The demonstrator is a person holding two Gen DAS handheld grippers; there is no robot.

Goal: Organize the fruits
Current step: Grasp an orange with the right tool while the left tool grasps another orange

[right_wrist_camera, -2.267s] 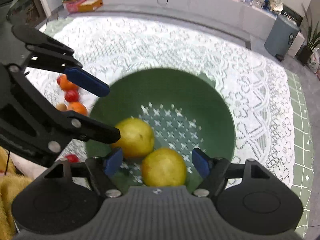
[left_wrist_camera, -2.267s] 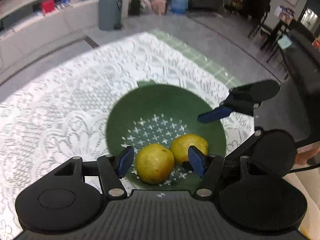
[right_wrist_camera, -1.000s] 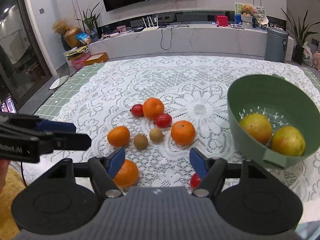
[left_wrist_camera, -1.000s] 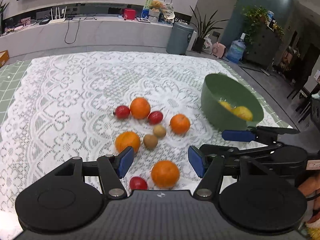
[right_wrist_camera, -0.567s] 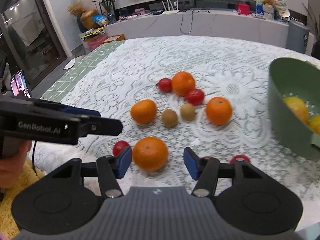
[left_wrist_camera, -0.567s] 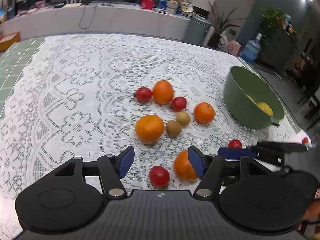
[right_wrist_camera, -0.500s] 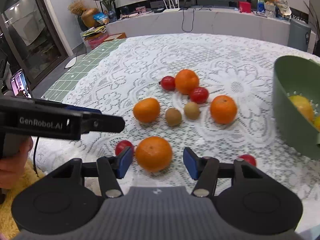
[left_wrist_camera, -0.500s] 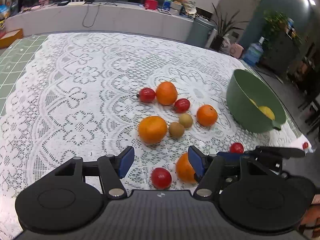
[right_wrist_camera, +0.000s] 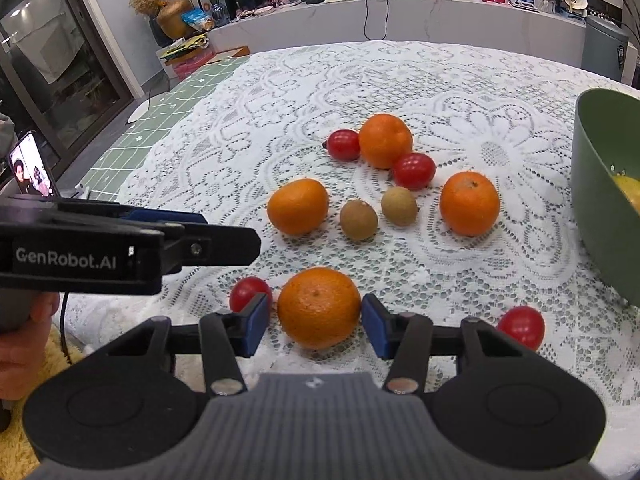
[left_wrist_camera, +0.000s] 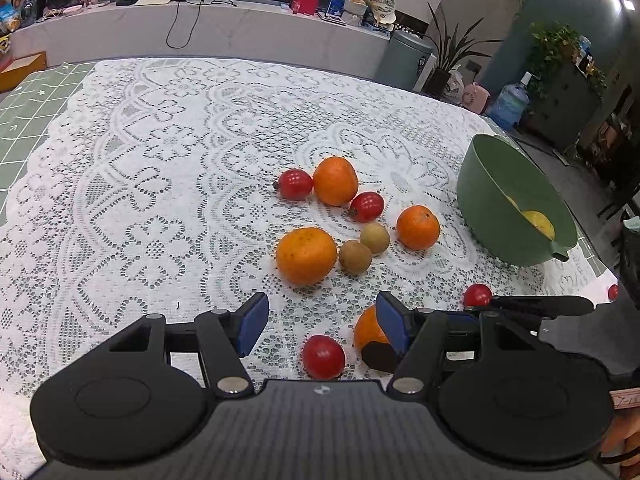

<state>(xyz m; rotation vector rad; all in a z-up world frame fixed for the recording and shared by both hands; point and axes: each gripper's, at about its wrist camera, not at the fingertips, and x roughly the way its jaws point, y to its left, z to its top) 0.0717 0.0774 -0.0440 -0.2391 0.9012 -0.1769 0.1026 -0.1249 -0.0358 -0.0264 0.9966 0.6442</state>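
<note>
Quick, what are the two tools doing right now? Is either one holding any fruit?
Left tool: open, holding nothing.
Right tool: open, has just been closing around an orange; its pads do not visibly press it yet.

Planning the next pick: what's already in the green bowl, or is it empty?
Not empty: the green bowl holds yellow fruit; the rim hides how many.

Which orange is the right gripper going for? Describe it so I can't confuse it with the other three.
Start at the green bowl on the lace tablecloth, then come to the near edge. It is the nearest orange, sitting apart from the cluster between the right gripper jaws, which have just been closing, with a small red fruit beside it.
</note>
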